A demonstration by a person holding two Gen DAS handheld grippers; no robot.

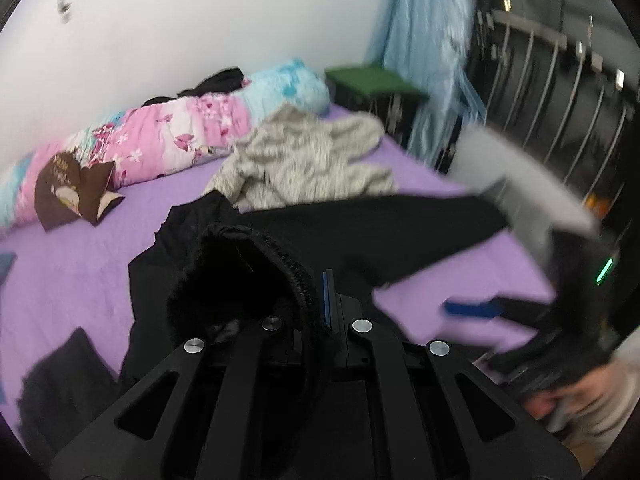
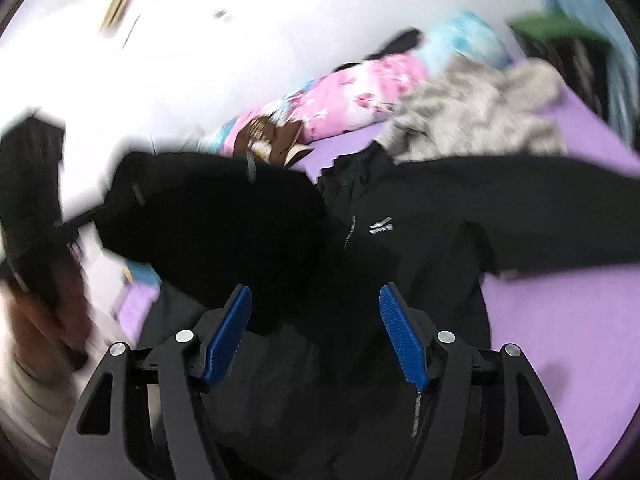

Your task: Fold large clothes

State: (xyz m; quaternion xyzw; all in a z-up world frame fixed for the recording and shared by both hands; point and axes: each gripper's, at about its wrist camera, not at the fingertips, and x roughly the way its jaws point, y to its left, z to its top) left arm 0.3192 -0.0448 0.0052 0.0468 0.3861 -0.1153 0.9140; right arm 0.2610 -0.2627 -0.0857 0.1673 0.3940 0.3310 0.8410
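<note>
Left claw pressed together, pinching a fleecy-lined fold of the black jacket that bunches up over its left finger. Right claw spread wide, blue pads clear of the cloth, nothing gripped, jacket fabric under and between them. Jacket lies spread on the purple bed, one sleeve stretched out, grey fuzzy garment and floral quilt beyond it.
</note>
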